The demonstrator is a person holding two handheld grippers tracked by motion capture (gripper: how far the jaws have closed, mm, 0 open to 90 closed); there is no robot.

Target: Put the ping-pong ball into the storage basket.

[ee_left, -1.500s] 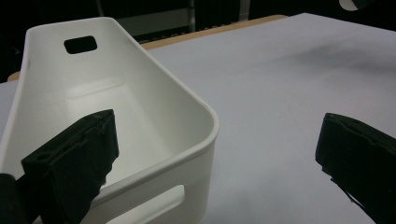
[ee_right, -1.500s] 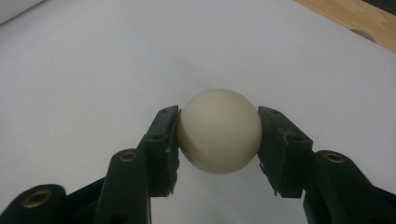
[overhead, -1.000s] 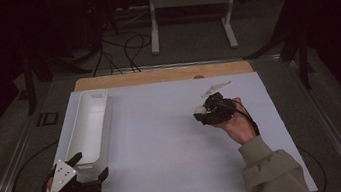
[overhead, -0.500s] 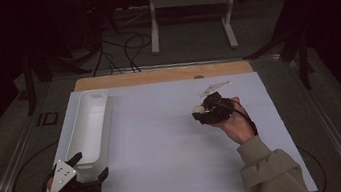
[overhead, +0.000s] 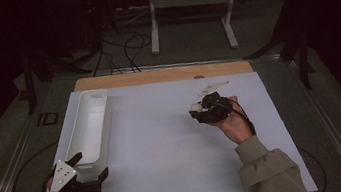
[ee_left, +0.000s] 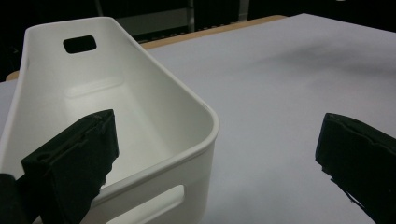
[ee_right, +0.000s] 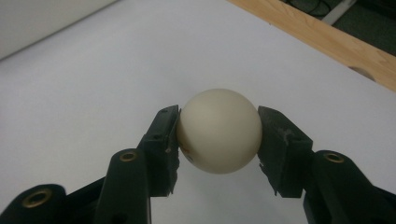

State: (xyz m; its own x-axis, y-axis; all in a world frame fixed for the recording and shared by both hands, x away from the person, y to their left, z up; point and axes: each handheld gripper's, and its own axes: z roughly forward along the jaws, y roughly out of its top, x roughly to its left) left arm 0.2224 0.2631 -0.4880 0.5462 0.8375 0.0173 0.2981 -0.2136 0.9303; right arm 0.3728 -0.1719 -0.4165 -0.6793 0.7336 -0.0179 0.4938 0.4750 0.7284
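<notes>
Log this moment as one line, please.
right gripper: shut on white ball | left gripper: open, one jaw inside white bin | bin: empty

The right gripper (overhead: 200,110), clamped on the cream ball (overhead: 195,106), now sits a touch nearer the white bin (overhead: 88,133) than 1 second ago, and slightly nearer the person's edge of the white sheet (overhead: 168,167). The shift is slight, barely more than a drift.
</notes>
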